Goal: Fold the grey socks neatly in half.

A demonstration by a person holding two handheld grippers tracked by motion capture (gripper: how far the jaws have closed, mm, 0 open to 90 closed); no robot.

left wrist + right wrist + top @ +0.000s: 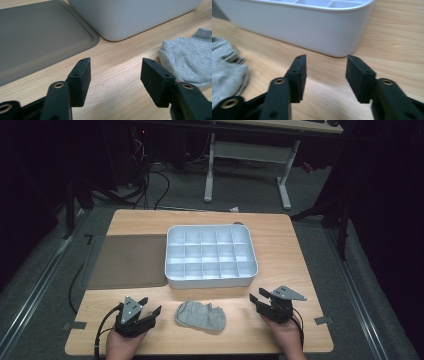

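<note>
Left gripper (152, 313), jaws spread, empty; the sock (201, 316) lies just right of its fingers, left of the right gripper (262, 299), likewise spread. Soft, light, limp: probably best pinched at a bunched edge.

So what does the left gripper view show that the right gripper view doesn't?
Left gripper view alone: the flat grey lid lying on the table beside the tray, with the sock to the right of its own open left claw.

Right gripper view alone: the tray's divided compartments seen over its rim, with the sock to the left of its own open right claw.

Both: the white tray, the grey sock and the wooden table, with each claw's jaws apart and holding nothing.
</note>
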